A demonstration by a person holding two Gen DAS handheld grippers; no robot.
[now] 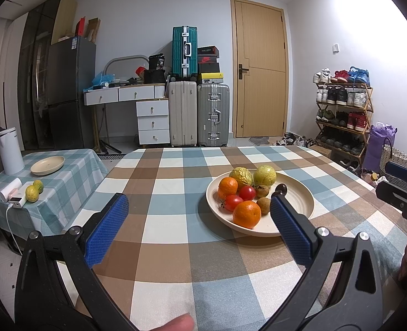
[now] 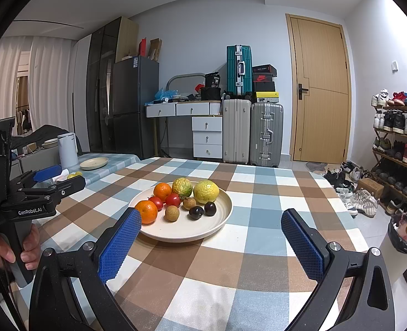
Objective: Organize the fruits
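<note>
A cream plate (image 2: 220, 215) on the checked table holds two oranges (image 2: 146, 211), two red tomatoes (image 2: 173, 200), two yellow-green citrus fruits (image 2: 206, 191), two brown longans (image 2: 172, 213) and two dark plums (image 2: 210, 208). The plate also shows in the left wrist view (image 1: 300, 193). My left gripper (image 1: 198, 201) is open and empty, its right finger beside the plate's near edge. My right gripper (image 2: 211, 218) is open and empty, just short of the plate. An empty cream plate (image 1: 47, 165) and two small green-yellow citrus fruits (image 1: 32, 193) lie on the low side table to the left.
The side table (image 1: 73, 171) also carries a white kettle (image 1: 10, 151) and a white charger (image 1: 17, 202) with a cable. Suitcases (image 1: 182, 113), a drawer desk and a fridge stand behind. A shoe rack (image 1: 344, 110) and a bin (image 2: 406, 234) are on the right.
</note>
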